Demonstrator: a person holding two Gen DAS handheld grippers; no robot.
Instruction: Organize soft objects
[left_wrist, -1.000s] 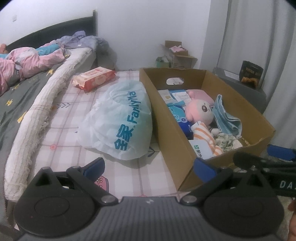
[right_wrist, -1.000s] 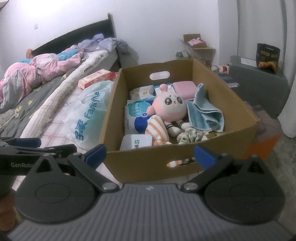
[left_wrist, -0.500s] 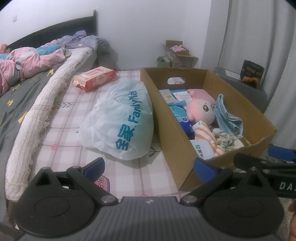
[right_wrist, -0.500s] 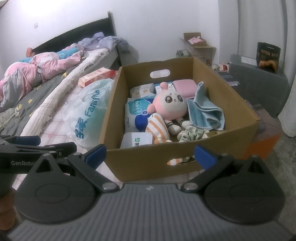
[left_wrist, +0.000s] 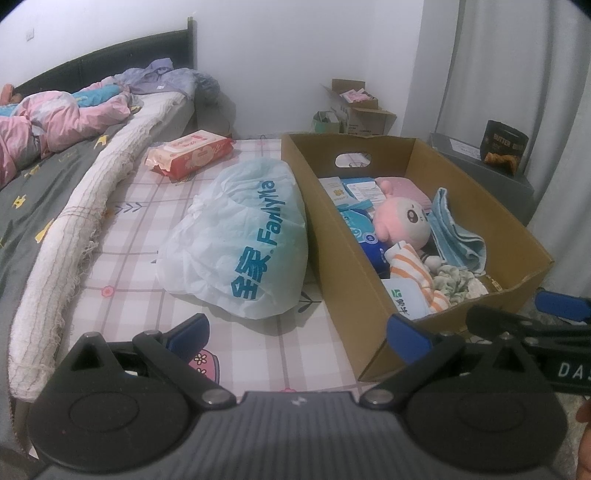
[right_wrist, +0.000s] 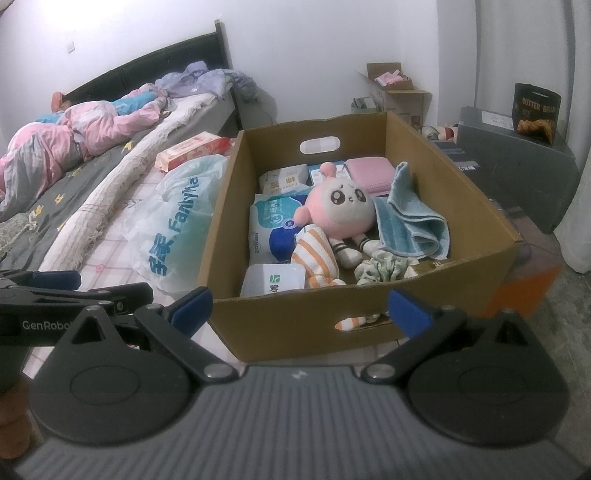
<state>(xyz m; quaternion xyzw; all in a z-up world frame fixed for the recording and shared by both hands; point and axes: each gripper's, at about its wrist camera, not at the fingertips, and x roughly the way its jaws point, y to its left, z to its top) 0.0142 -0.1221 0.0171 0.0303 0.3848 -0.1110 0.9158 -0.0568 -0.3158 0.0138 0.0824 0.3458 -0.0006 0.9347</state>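
A cardboard box (right_wrist: 480, 206) stands on a checked mat and holds a pink plush toy (right_wrist: 341, 206), a blue towel (right_wrist: 413, 218), an orange-striped cloth (right_wrist: 317, 258), a green scrunchie (right_wrist: 380, 267), a pink pad (right_wrist: 369, 171) and tissue packs (right_wrist: 273, 225). My right gripper (right_wrist: 299, 314) is open and empty, just in front of the box's near wall. My left gripper (left_wrist: 297, 332) is open and empty, above the mat left of the box (left_wrist: 332, 236). The plush toy (left_wrist: 402, 221) shows there too.
A white FamilyMart plastic bag (left_wrist: 243, 236) lies against the box's left side. A red wipes pack (left_wrist: 188, 153) lies farther back. A rolled mat (left_wrist: 74, 221) and a bed with pink bedding (left_wrist: 55, 118) are at left. A grey cabinet (right_wrist: 517, 173) stands right.
Both grippers have drawn slightly closer to the box and mat. Nothing was picked up or released.
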